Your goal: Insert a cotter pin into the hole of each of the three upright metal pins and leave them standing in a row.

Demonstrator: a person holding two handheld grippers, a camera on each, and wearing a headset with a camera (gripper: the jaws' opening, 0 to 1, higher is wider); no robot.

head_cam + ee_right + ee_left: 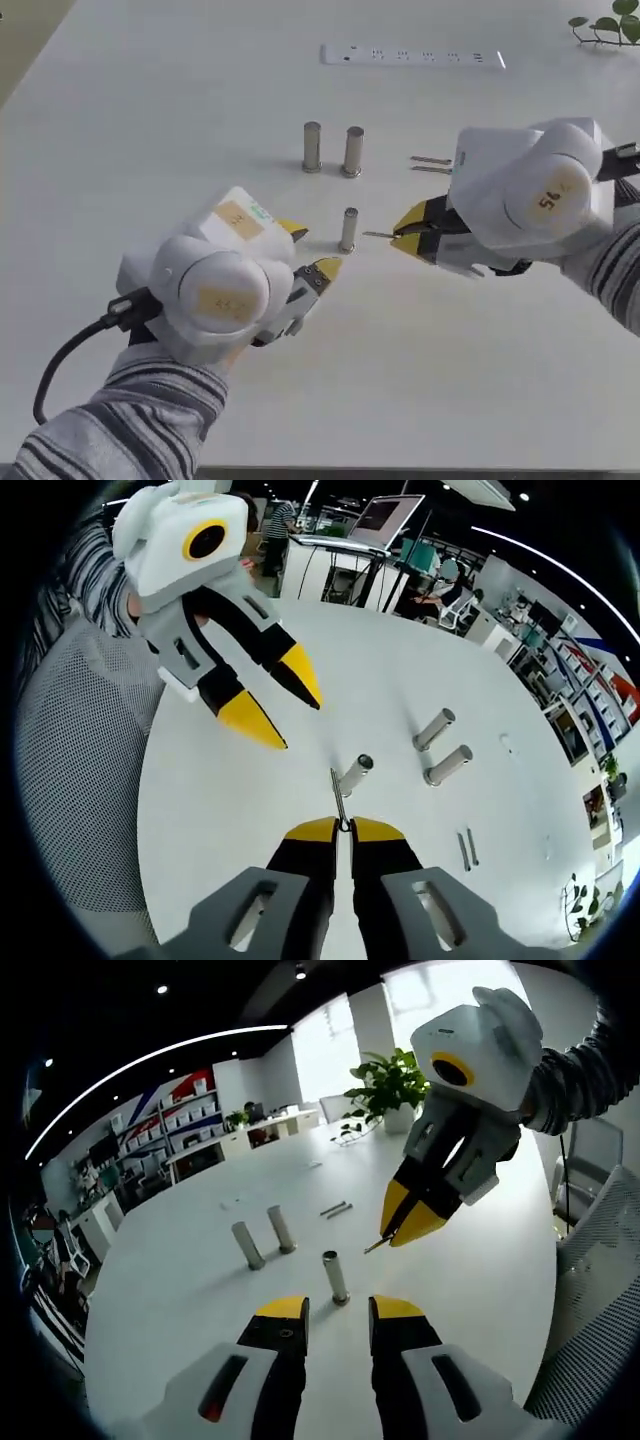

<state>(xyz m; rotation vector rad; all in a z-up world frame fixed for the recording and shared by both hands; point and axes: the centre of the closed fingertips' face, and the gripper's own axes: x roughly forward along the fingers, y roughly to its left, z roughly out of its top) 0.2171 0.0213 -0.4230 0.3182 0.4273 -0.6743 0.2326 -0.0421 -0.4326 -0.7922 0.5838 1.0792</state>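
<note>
Three upright metal pins stand on the white table: two side by side at the back point(312, 147) point(352, 152), one nearer point(348, 229). My right gripper point(410, 235) is shut on a thin cotter pin point(378, 235) whose tip points at the near pin from the right, a small gap away. In the right gripper view the cotter pin point(338, 798) sticks out of the shut jaws towards the near pin point(354, 774). My left gripper point(312, 250) is open just left of that pin, and the pin point(335, 1277) stands a little ahead of its parted jaws.
Two spare cotter pins point(432, 165) lie on the table right of the back pins. A white power strip point(412, 56) lies at the far edge, and a potted plant point(605, 25) sits at the far right corner.
</note>
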